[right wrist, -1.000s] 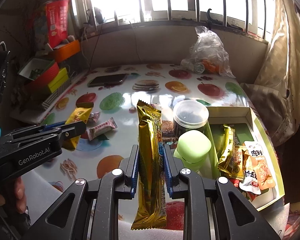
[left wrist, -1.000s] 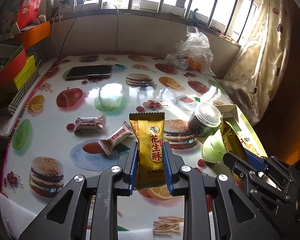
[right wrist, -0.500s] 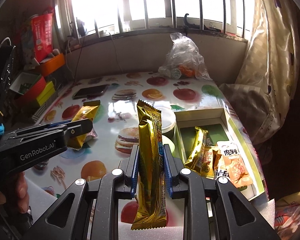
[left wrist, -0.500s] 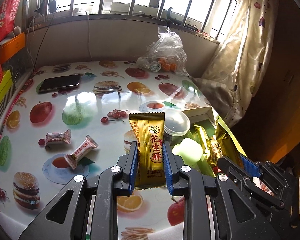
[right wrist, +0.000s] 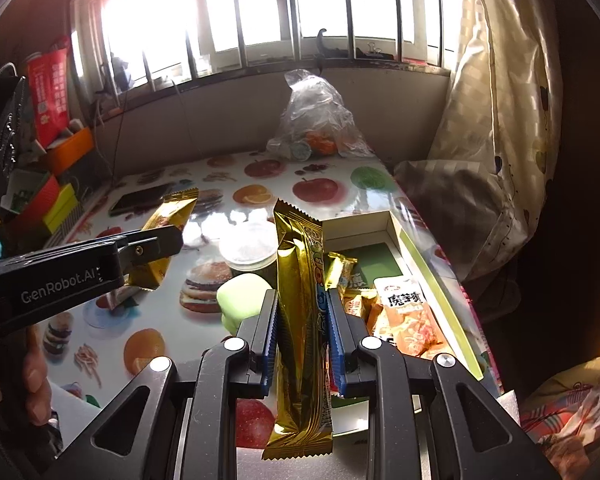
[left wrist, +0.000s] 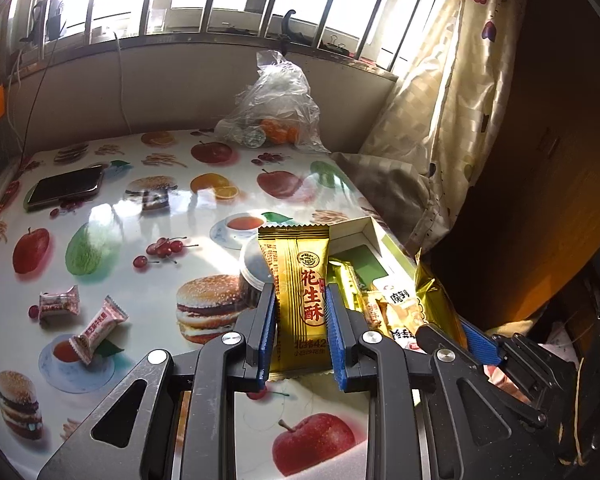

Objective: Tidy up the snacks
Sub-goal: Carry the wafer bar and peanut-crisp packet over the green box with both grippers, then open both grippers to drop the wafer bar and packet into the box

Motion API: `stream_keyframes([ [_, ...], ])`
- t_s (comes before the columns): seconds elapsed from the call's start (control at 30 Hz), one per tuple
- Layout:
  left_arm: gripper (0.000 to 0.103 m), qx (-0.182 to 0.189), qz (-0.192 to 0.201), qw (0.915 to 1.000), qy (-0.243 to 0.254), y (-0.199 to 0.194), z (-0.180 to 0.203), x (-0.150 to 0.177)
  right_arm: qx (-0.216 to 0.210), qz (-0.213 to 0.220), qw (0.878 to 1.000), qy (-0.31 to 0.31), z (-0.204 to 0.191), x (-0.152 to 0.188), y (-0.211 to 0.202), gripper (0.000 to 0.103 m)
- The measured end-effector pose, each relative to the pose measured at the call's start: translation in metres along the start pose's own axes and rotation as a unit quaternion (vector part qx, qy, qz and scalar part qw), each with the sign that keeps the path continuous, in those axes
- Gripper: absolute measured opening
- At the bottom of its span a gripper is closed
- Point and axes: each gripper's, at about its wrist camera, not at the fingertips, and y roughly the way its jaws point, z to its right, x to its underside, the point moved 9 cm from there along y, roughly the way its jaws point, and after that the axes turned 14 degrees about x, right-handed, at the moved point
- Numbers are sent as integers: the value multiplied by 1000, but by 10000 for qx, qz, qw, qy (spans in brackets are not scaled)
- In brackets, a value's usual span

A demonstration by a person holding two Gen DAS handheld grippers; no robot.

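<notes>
Both grippers have swung toward the white-walled, green-floored cardboard box [right wrist: 384, 226] at two o'clock. Left gripper [left wrist: 300, 312] clamps a yellow peanut-crisp packet [left wrist: 298, 280]; right gripper [right wrist: 302, 316] clamps a long gold foil bar [right wrist: 300, 312]. Next, I judge: lower over the box and release.

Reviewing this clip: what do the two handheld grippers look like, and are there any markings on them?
Both the left gripper and the right gripper are matte black frames with triangular cutouts, silver rivets and ribbed blue pads lining the jaws. The left gripper's side reads "GenRobot.AI" in white.

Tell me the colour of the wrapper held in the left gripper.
Gold-yellow, with red characters on the wrapper; clearest in the left wrist view.
</notes>
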Motion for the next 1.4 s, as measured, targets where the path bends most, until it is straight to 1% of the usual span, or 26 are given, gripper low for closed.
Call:
stream_keyframes([
  [0.23, 25, 231, -272, 9994, -4, 29, 16, 0, 181, -122, 9996, 172, 25, 5, 14, 21],
  [0.47, 25, 285, -479, 9984, 29, 58, 23, 1, 284, -305, 9986, 334, 44, 11, 35, 21],
  [0.57, 25, 375, -622, 9974, -19, 72, 28, 5, 358, -374, 9981, 328, 50, 12, 45, 21],
  [0.73, 25, 300, -740, 9968, 75, 90, 33, 9, 441, -517, 9971, 355, 60, 16, 63, 21],
  [0.83, 25, 296, -855, 9959, 16, 103, 32, 12, 525, -572, 9964, 341, 65, 18, 71, 21],
  [0.97, 25, 268, -971, 9949, 36, 115, 33, 15, 490, -666, 9959, 363, 68, 24, 82, 21],
  [1.27, 25, 199, -1107, 9936, 108, 132, 35, 21, 585, -726, 9950, 364, 74, 29, 95, 21],
  [1.4, 25, 173, -1163, 9929, 147, 138, 36, 23, 762, -700, 9942, 293, 78, 31, 100, 21],
])
